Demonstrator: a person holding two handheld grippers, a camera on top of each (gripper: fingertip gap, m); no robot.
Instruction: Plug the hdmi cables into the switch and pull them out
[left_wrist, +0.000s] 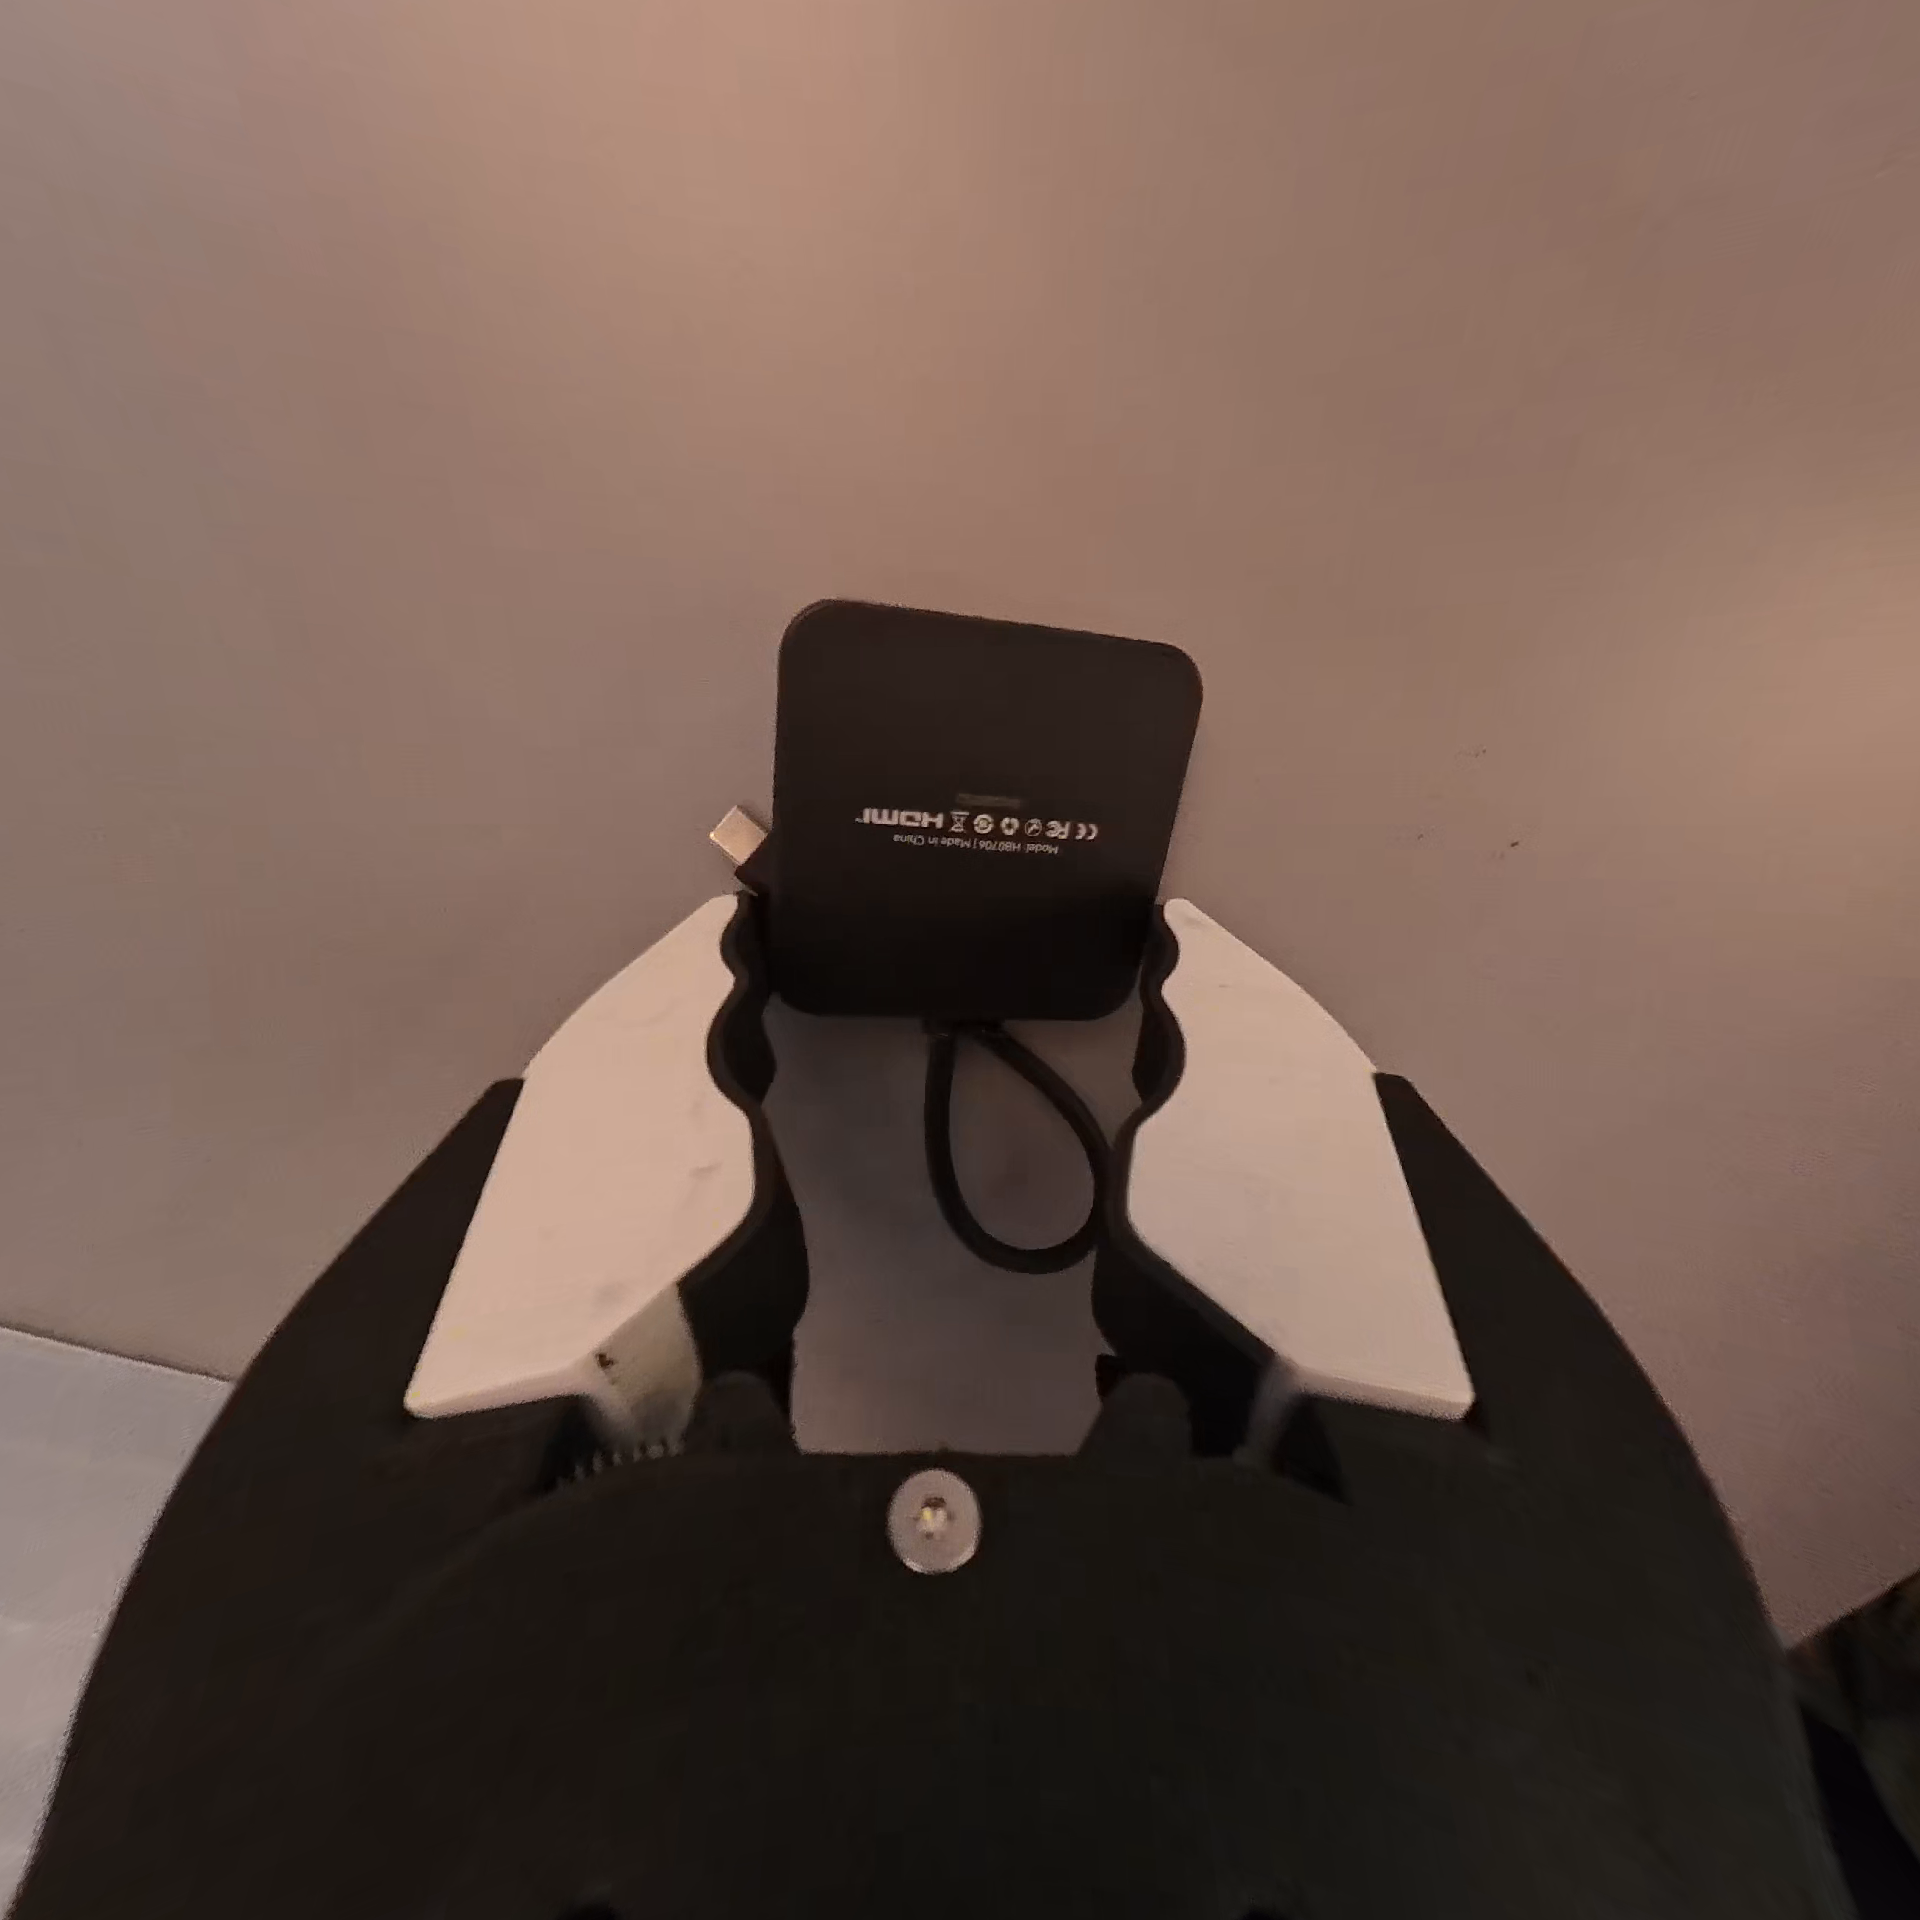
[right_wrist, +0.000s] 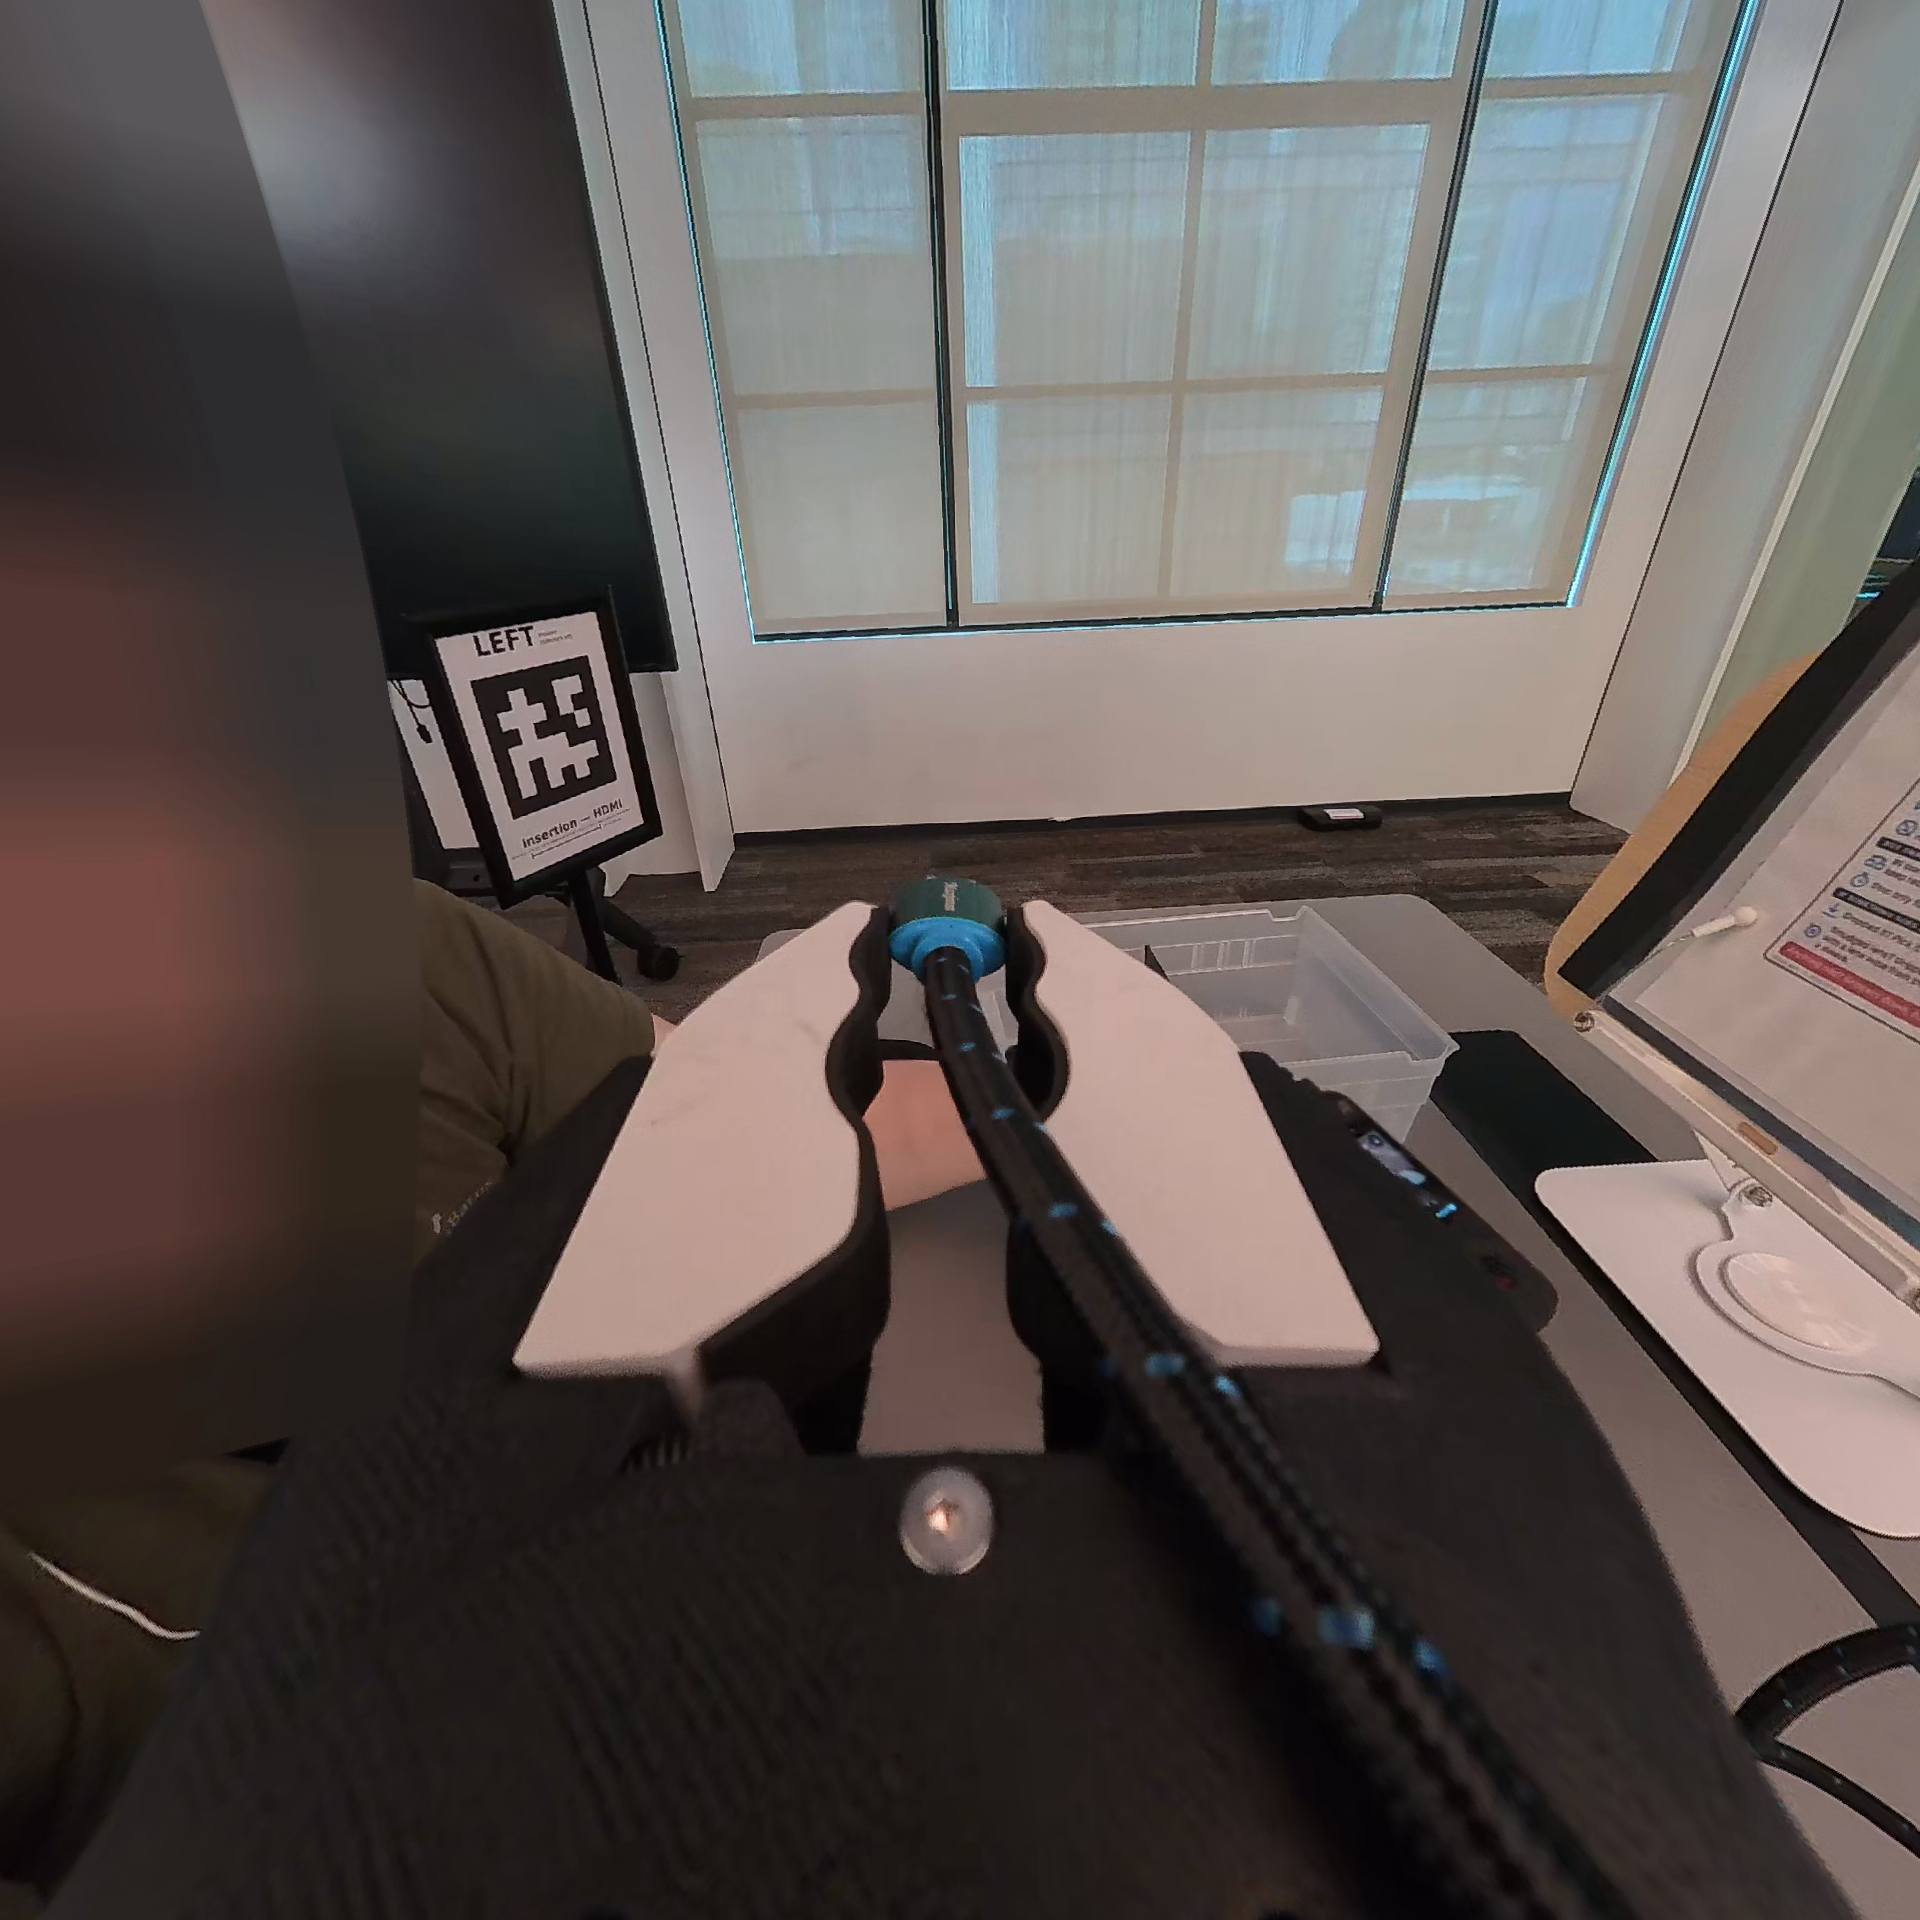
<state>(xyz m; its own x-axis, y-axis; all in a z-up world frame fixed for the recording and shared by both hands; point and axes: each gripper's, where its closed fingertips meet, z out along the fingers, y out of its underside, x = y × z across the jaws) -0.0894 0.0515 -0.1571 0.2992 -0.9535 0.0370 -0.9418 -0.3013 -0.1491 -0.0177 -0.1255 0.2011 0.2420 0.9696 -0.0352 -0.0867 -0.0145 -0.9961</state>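
Note:
In the left wrist view my left gripper (left_wrist: 954, 914) is shut on the black square HDMI switch (left_wrist: 987, 790), held up against a plain wall with its printed underside facing the camera. A thin black cable (left_wrist: 997, 1153) loops from the switch's near edge between the fingers, and a small metal plug tip (left_wrist: 736, 834) shows at its left side. In the right wrist view my right gripper (right_wrist: 945, 925) is shut on the teal and blue head of an HDMI cable (right_wrist: 948, 920). Its black braided cord (right_wrist: 1091, 1299) runs back over the gripper body. The plug's metal end is hidden.
In the right wrist view a clear plastic bin (right_wrist: 1299, 997) sits on a grey table (right_wrist: 1455, 935), with a monitor on a white stand (right_wrist: 1766, 1039) at the right. A framed marker sign (right_wrist: 540, 743) stands at the left by a window (right_wrist: 1164, 312). A person's hand (right_wrist: 925, 1132) shows below.

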